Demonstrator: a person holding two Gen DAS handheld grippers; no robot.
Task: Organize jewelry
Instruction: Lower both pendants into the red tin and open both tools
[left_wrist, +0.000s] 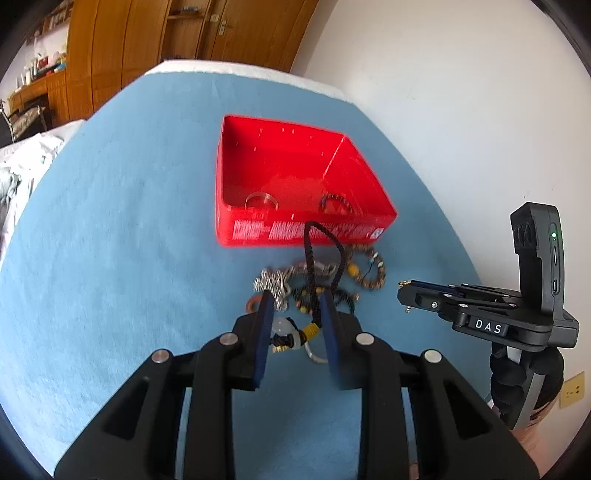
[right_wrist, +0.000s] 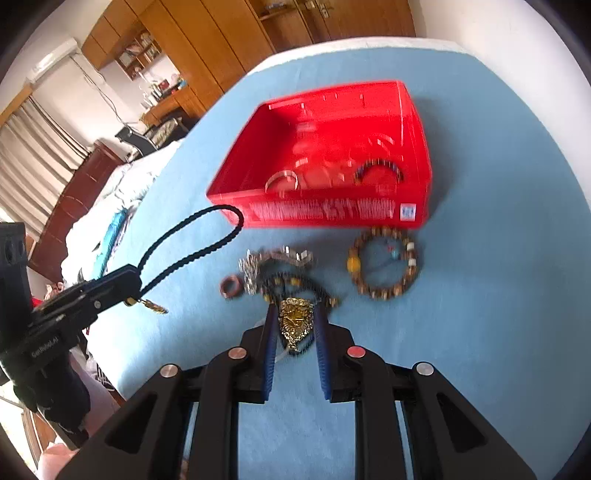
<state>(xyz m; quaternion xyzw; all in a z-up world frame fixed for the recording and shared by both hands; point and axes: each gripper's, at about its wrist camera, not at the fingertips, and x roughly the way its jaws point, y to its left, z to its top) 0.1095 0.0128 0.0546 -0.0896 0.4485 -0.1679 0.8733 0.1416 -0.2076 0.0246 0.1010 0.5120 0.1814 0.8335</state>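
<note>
A red box (left_wrist: 303, 236) (right_wrist: 332, 214) stands on the blue cloth, with a clear bangle (right_wrist: 281, 180) and a dark bead bracelet (right_wrist: 378, 170) inside. A jewelry pile (left_wrist: 295, 286) (right_wrist: 280, 275) lies in front of it, with a brown bead bracelet (right_wrist: 384, 267) beside. My left gripper (left_wrist: 295, 304) (right_wrist: 135, 291) is shut on a black cord necklace (right_wrist: 192, 240) with a white bead and yellow tassel, lifting it. My right gripper (right_wrist: 295, 317) (left_wrist: 402, 291) is shut on a gold pendant (right_wrist: 294, 319).
The blue cloth (left_wrist: 129, 221) covers a table with a white edge at the back. A white wall is to the right. A small brown ring (right_wrist: 231, 287) lies left of the pile. A bed with linens (right_wrist: 110, 206) and wooden cabinets stand at the left.
</note>
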